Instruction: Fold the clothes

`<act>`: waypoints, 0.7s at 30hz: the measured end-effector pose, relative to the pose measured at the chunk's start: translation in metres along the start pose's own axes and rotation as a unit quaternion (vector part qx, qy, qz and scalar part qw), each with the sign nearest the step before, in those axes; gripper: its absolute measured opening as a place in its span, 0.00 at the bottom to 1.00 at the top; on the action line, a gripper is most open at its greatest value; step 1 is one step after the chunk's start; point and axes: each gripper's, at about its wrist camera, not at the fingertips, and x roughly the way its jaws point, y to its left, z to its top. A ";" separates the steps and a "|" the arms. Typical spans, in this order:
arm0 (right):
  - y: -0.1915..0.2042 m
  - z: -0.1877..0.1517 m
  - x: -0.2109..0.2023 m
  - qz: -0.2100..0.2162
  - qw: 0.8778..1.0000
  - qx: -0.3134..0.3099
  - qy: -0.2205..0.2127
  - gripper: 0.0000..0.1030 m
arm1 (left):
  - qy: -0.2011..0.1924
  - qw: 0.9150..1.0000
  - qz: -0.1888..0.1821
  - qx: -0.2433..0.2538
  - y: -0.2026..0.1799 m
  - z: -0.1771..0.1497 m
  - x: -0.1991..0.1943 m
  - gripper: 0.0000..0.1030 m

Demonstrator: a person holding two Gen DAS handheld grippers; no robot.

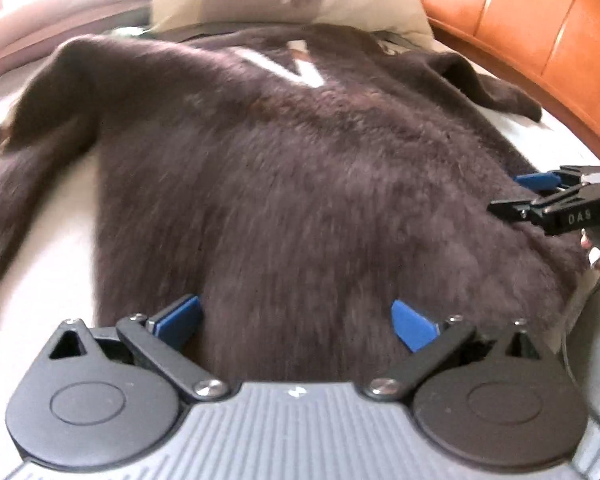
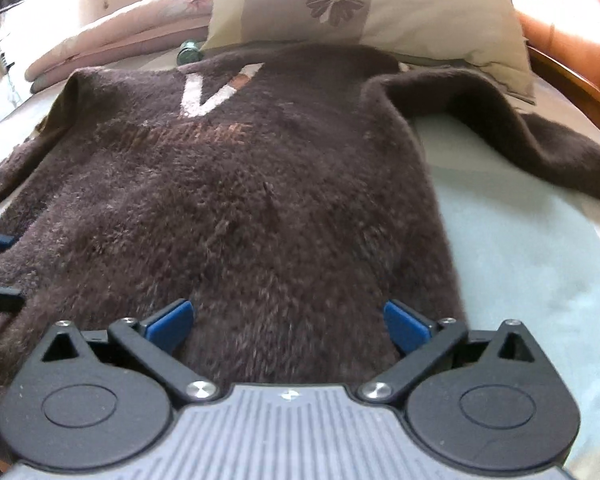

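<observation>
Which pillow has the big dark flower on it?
The cream pillow right behind the brown sweater. The pink pillow beside it only shows a small, faint flower.

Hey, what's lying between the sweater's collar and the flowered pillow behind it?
Nothing separate shows: in the right wrist view the brown sweater collar edge runs straight up against the flowered pillow. A small green object lies left of that.

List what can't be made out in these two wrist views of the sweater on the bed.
- Sweater hem: hidden in both views behind each gripper's own body.
- Left gripper and right gripper: jaws wide apart; whether the pads touch the knit cannot be told.
- Left sleeve: motion-blurred, cuff cut by the left wrist view's edge.
- Small green object by the pillow: too small, partly behind the collar.
</observation>
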 end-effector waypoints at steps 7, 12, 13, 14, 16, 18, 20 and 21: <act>-0.002 -0.011 -0.011 0.001 1.000 0.007 -0.013 1.00 | 0.020 0.999 0.029 0.022 -0.015 0.001 -0.012 0.98; -0.024 -0.011 -0.029 0.046 0.998 0.046 -0.026 1.00 | 0.002 1.000 0.007 0.024 -0.014 0.040 -0.005 0.98; -0.034 -0.008 -0.034 0.054 0.996 0.062 -0.033 1.00 | -0.003 1.000 0.009 0.024 -0.013 0.049 -0.001 0.98; -0.044 -0.005 -0.038 0.062 0.994 0.078 -0.041 1.00 | -0.004 1.000 0.006 0.028 -0.014 0.056 0.004 0.98; -0.076 0.007 -0.044 0.052 0.989 0.123 -0.063 1.00 | -0.008 0.999 0.002 0.036 -0.014 0.071 0.014 0.98; -0.110 0.019 -0.040 0.039 0.983 0.160 -0.079 1.00 | -0.010 0.999 0.002 0.046 -0.016 0.082 0.025 0.98; -0.144 0.030 -0.031 0.030 0.977 0.190 -0.091 1.00 | -0.012 0.999 0.006 0.047 -0.021 0.086 0.034 0.98; -0.158 0.036 -0.018 0.033 0.975 0.202 -0.085 1.00 | -0.013 0.999 0.008 0.047 -0.023 0.087 0.038 0.98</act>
